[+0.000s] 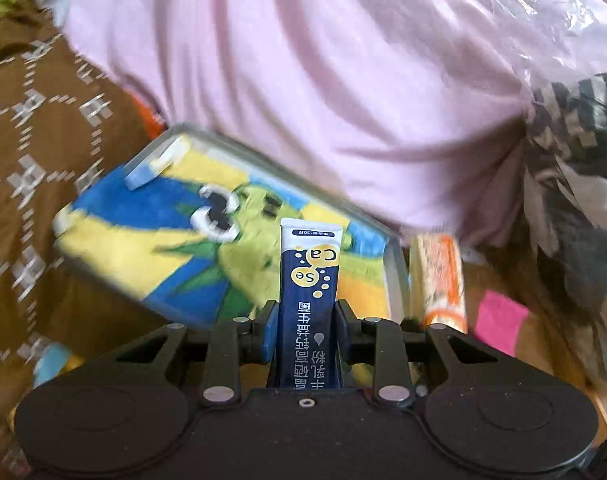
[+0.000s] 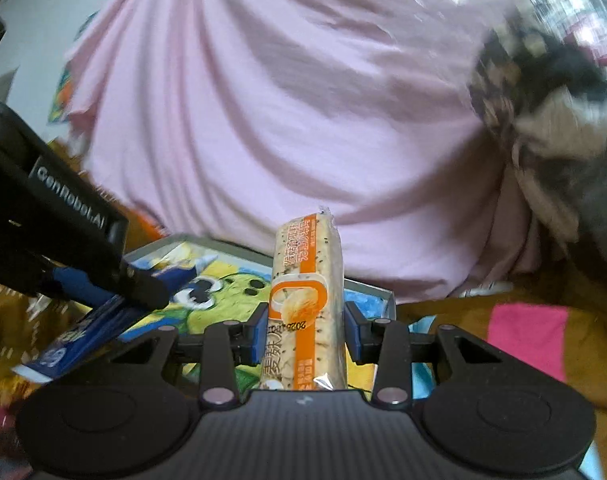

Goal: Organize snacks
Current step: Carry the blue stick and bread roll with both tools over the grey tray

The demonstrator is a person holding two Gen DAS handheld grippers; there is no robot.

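My left gripper (image 1: 306, 320) is shut on a slim dark-blue sachet (image 1: 309, 292) with yellow "Ca" and "Se" circles, held upright over a flat tin box (image 1: 395, 272) with a blue, yellow and green cartoon inside. My right gripper (image 2: 307, 316) is shut on a long beige and orange cracker packet (image 2: 308, 280), also upright, near the box's (image 2: 367, 286) right corner. In the right wrist view the left gripper (image 2: 135, 288) reaches in from the left with its blue sachet (image 2: 83, 332) slanting down. The orange packet (image 1: 443, 280) shows beside the box in the left wrist view.
Folds of pink fabric (image 1: 323, 80) fill the space above and behind the box. Brown patterned cloth (image 1: 31, 152) lies under and left of it. A dark checked cloth (image 1: 575, 140) bunches at the right, with a bright pink piece (image 1: 499, 320) below.
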